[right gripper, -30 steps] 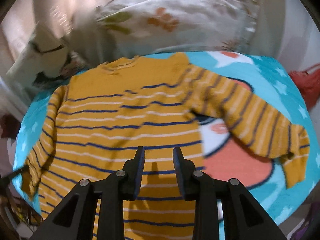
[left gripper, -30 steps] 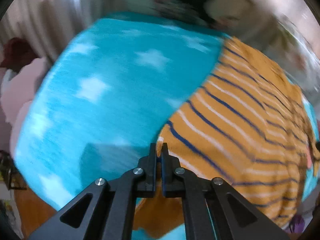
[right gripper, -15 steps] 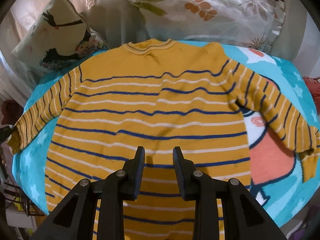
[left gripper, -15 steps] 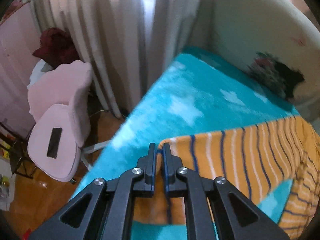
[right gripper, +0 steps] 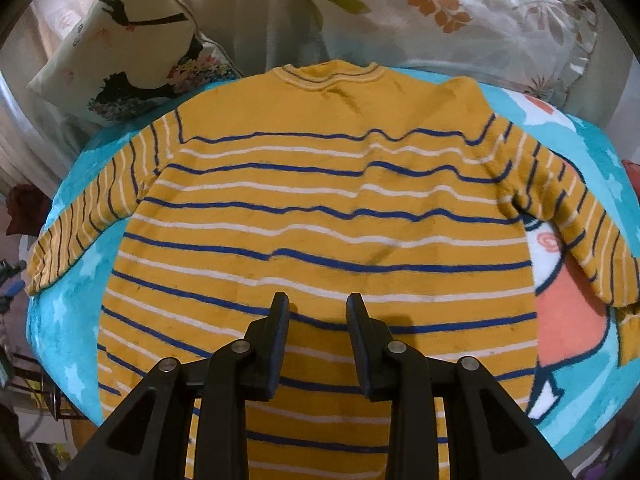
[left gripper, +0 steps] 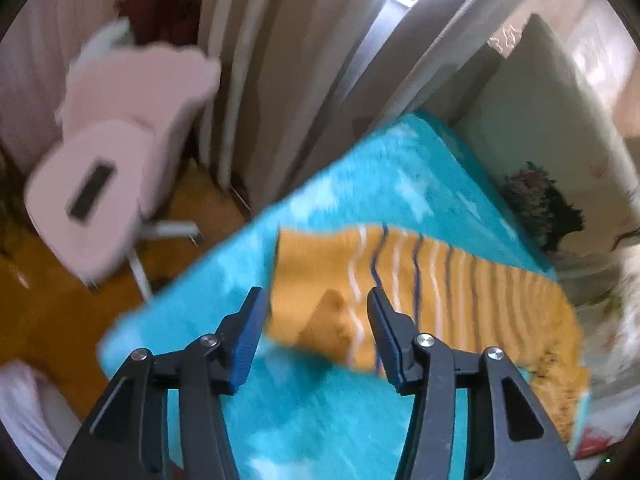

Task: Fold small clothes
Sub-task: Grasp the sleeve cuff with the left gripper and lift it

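Note:
A mustard sweater (right gripper: pixel 320 200) with blue and white stripes lies flat, back up, on a turquoise blanket (right gripper: pixel 68 320), collar toward the pillows. Its left sleeve (right gripper: pixel 80 220) stretches out straight; the right sleeve (right gripper: pixel 580 232) bends downward. My right gripper (right gripper: pixel 317 298) hovers over the lower body of the sweater, jaws partly apart and opening slightly, nothing between them. In the left wrist view the left sleeve's cuff end (left gripper: pixel 320 300) lies on the blanket (left gripper: pixel 320 420) under my left gripper (left gripper: pixel 315 292). Its jaws are opening and the pads are clear of the cloth.
Two patterned pillows (right gripper: pixel 120 52) (right gripper: pixel 440 12) lean at the head of the bed. Past the bed's left edge stand a pink chair (left gripper: pixel 112 152), curtains (left gripper: pixel 260 60) and a brown floor (left gripper: pixel 48 312). A dark red bundle (left gripper: pixel 156 8) sits behind the chair.
My left gripper, shut on the sleeve cuff earlier, has drawn the sleeve outward to the bed's edge and let it go. The right gripper moved in over the sweater's lower body.

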`<state>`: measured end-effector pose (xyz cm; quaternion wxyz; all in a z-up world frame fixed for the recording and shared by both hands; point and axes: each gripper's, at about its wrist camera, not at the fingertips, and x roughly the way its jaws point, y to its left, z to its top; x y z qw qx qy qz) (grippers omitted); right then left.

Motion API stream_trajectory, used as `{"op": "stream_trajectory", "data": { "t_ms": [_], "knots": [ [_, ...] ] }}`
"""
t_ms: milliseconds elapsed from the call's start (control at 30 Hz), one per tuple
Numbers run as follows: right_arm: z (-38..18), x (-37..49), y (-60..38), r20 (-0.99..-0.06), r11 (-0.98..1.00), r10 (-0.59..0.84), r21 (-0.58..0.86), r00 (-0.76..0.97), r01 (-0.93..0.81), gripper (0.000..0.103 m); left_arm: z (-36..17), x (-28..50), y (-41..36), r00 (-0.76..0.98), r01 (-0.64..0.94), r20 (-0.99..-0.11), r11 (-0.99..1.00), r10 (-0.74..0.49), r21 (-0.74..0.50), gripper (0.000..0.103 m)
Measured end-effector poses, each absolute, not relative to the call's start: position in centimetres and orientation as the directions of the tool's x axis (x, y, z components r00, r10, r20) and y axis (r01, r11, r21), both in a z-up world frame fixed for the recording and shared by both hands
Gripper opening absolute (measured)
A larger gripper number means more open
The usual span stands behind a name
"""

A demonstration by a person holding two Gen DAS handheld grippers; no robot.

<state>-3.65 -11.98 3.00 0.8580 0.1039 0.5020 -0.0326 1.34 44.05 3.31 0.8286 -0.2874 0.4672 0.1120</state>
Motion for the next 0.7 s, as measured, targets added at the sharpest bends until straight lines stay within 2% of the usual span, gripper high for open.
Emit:
{"op": "stream_trajectory", "data": {
  "t_ms": [167,233,367,400,433,467,600,700],
  "knots": [
    [3.3,-3.3,-11.0,-0.86,0.979,0.055,0.146,0.508,0.141,0.039,0.7,0.1,42.9,0.532,-0.461,-0.82,0.741,-0.21,-0.489,0.054],
    [3.3,-3.3,-10.8,-0.86,0.979,0.06,0.15,0.507,0.138,0.039,0.7,0.6,42.0,0.548,-0.443,-0.813,0.756,-0.198,-0.482,0.061],
    [3.3,-3.7,-10.9,-0.86,0.98,0.05,0.141,0.509,0.141,0.039,0.4,2.7,41.9,0.57,-0.438,-0.798,0.749,-0.197,-0.497,0.062],
    [3.3,-3.8,-11.0,-0.86,0.98,0.048,0.14,0.508,0.145,0.039,0.4,3.4,42.0,0.574,-0.446,-0.799,0.75,-0.18,-0.489,0.051],
    [3.3,-4.0,-11.2,-0.861,0.979,0.045,0.139,0.507,0.149,0.039,0.6,4.0,42.1,0.569,-0.452,-0.805,0.753,-0.168,-0.477,0.017],
    [3.2,-4.3,-11.4,-0.862,0.978,0.04,0.137,0.505,0.156,0.039,0.8,4.6,42.0,0.553,-0.461,-0.819,0.762,-0.155,-0.455,0.007],
    [3.2,-5.5,-13.0,-0.86,0.972,0.02,0.136,0.511,0.191,0.039,4.5,5.5,39.8,0.599,-0.391,-0.792,0.821,-0.116,-0.415,0.008],
    [3.1,-6.5,-14.8,-0.858,0.962,0.004,0.144,0.514,0.233,0.039,8.4,6.3,35.0,0.651,-0.252,-0.743,0.88,-0.154,-0.404,0.008]
  ]
}}
